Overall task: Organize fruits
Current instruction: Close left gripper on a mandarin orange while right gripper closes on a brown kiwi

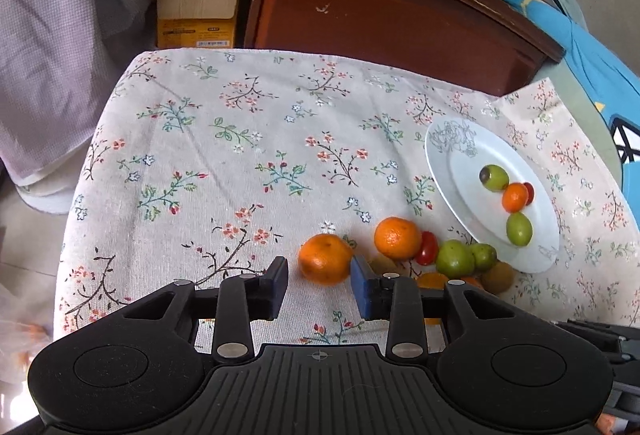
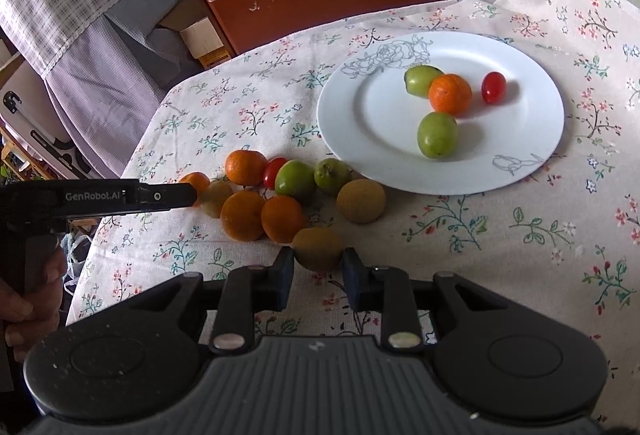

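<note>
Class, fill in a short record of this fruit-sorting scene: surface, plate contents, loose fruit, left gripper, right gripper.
surface: floral tablecloth
plate contents: white plate holds two green fruits, one orange, one cherry tomato
loose fruit: oranges, green fruits, brown fruits and a tomato clustered beside the plate
left gripper: jaws apart, an orange just ahead, not gripped
right gripper: closed on a brown fruit

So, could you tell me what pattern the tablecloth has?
Small floral sprigs on beige tablecloth, clearest in the left wrist view.
</note>
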Demonstrator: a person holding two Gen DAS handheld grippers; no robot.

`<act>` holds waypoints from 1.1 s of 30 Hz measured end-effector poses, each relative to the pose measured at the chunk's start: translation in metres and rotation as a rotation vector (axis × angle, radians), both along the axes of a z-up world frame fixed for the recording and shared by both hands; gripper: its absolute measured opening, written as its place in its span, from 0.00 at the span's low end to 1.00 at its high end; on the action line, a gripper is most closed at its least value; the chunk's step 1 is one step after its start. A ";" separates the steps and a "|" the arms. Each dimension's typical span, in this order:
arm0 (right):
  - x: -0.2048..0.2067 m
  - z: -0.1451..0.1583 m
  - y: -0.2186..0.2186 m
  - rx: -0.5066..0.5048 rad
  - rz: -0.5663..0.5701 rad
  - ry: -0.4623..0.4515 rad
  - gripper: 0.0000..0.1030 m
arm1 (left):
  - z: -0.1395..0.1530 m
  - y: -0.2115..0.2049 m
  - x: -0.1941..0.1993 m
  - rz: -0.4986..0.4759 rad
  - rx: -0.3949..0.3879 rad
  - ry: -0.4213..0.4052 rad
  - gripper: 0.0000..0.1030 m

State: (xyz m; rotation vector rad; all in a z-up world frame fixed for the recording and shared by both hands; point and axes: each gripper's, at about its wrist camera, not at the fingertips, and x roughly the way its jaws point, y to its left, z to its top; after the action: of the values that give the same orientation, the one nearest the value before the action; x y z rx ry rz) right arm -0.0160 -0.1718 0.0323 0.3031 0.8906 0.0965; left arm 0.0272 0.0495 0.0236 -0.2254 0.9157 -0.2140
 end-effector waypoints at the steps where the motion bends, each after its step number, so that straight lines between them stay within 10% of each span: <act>1: 0.000 0.000 0.000 -0.001 0.002 0.000 0.26 | 0.000 0.000 0.001 0.005 -0.005 -0.001 0.34; 4: 0.000 -0.001 0.000 0.003 0.001 0.000 0.26 | 0.000 -0.003 0.003 0.013 -0.011 -0.007 0.50; 10: 0.000 -0.001 0.001 -0.004 0.004 -0.003 0.26 | -0.005 -0.008 0.009 0.037 -0.038 0.002 0.50; 16: 0.000 -0.001 0.002 -0.008 0.006 -0.004 0.26 | -0.006 -0.009 0.008 0.033 -0.056 0.015 0.28; 33: 0.002 -0.001 0.002 -0.004 0.004 -0.005 0.26 | -0.008 -0.006 0.004 0.059 0.016 0.020 0.30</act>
State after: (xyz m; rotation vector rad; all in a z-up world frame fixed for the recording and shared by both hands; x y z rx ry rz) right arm -0.0145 -0.1702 0.0315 0.2977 0.8861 0.0990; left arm 0.0309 0.0430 0.0157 -0.2399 0.9286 -0.1505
